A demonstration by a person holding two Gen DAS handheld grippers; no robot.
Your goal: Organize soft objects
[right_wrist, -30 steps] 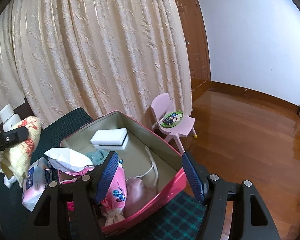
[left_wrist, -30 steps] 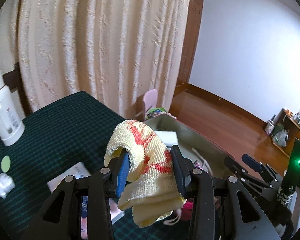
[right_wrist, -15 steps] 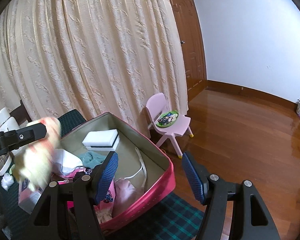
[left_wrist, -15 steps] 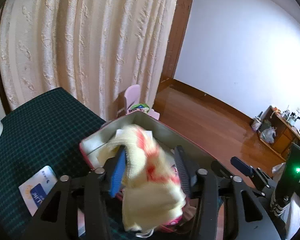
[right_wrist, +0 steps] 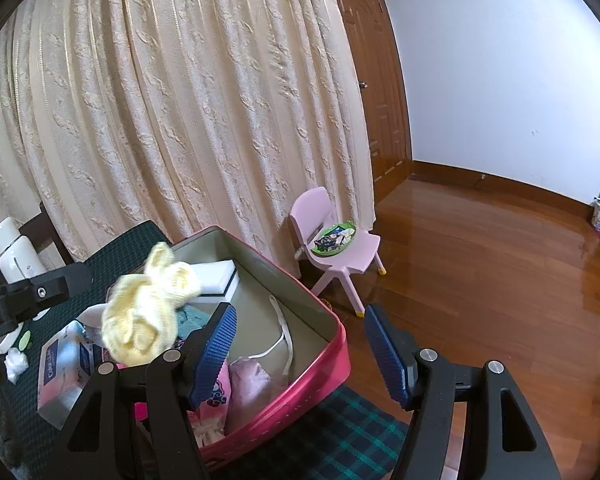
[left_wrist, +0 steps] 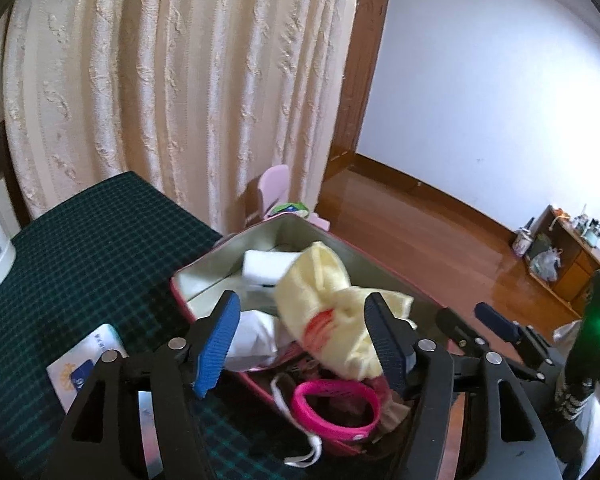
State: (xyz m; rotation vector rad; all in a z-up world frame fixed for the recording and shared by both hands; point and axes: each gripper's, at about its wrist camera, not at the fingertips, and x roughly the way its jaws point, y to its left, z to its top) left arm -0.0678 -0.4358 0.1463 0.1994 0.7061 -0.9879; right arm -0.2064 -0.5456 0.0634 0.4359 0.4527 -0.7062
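Note:
A yellow knitted cloth with red marks (left_wrist: 332,316) is blurred, loose over the open pink box (left_wrist: 204,268). My left gripper (left_wrist: 306,344) is open just above the box's near end, its pads apart from the cloth. In the right wrist view the cloth (right_wrist: 148,308) is over the box's left part (right_wrist: 324,364). My right gripper (right_wrist: 300,352) is open and empty above the box's near right corner. The box holds a white sponge (right_wrist: 216,276), a white cord, pink soft items and a teal cloth.
The box sits on a dark green checked table (left_wrist: 92,232). A tissue pack (right_wrist: 60,376) lies left of the box, a white kettle (right_wrist: 16,256) further left. A small pink chair (right_wrist: 332,240) stands on the wood floor beyond the table's edge. Curtains hang behind.
My left gripper moved right over the box and opened, letting go of the yellow cloth, which now drops into the box. The right gripper stayed open.

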